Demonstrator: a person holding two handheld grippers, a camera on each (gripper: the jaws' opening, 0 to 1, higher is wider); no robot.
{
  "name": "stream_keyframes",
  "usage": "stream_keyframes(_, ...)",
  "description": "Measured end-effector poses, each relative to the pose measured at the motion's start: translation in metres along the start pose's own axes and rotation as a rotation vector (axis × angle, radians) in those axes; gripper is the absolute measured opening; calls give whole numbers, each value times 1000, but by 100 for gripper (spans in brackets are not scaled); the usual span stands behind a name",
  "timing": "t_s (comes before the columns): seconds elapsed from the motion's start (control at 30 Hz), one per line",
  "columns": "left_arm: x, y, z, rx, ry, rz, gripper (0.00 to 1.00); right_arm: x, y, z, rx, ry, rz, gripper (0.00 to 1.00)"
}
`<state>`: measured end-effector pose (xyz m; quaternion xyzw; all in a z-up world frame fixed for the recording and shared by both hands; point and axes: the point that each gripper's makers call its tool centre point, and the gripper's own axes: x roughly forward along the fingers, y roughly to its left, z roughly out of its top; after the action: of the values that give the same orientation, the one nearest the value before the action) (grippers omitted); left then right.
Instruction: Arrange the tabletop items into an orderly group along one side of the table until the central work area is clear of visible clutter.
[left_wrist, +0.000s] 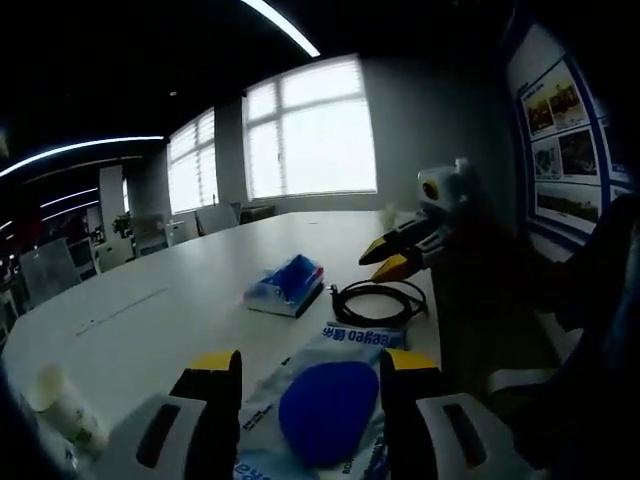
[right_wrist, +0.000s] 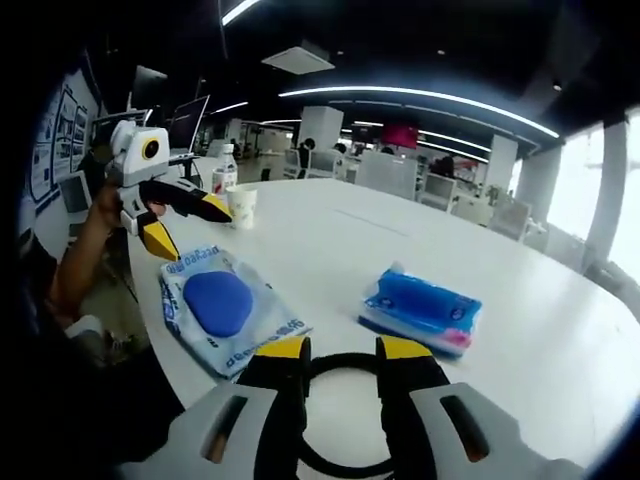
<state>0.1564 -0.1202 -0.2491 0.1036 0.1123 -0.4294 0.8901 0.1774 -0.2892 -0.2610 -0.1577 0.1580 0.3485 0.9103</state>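
You are working at a large white table (right_wrist: 420, 250) in a dim open office, with bright windows (left_wrist: 310, 130) behind it in the left gripper view and ceiling light strips (right_wrist: 420, 100) over rows of desks in the right gripper view. Your left gripper (left_wrist: 310, 385) hangs low over the near edge of the table, its yellow-tipped jaws standing apart on either side of a flat wet-wipes pack (left_wrist: 325, 400) with a round blue lid; whether they touch it, you cannot tell. Beyond the pack lies a coiled black cable (left_wrist: 380, 300), and just left of that a blue tissue packet (left_wrist: 287, 285). A paper cup (left_wrist: 60, 405) stands near the table edge at the lower left. Your right gripper (right_wrist: 343, 360) hovers right over the cable (right_wrist: 345, 365), jaws spread with the loop showing between them, nothing clamped. From that side the wipes pack (right_wrist: 225, 305) sits to the left and the tissue packet (right_wrist: 422, 310) to the right, apart from each other. A cup (right_wrist: 242, 205) and a small bottle (right_wrist: 226, 172) stand farther along the edge.
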Motion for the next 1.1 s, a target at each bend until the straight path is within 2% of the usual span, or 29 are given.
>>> stream_keyframes(0.27, -12, 5, -8, -19, 0, 16, 55, -2, 7, -5, 4, 3, 16, 25)
stream_keyframes(0.47, -21, 12, -20, -22, 32, 33, 55, 2, 16, -11, 5, 17, 41, 25)
stream_keyframes(1.1, -57, 24, -42, -55, 30, 90, 55, 6, 42, -14, 12, -3, 95, 25)
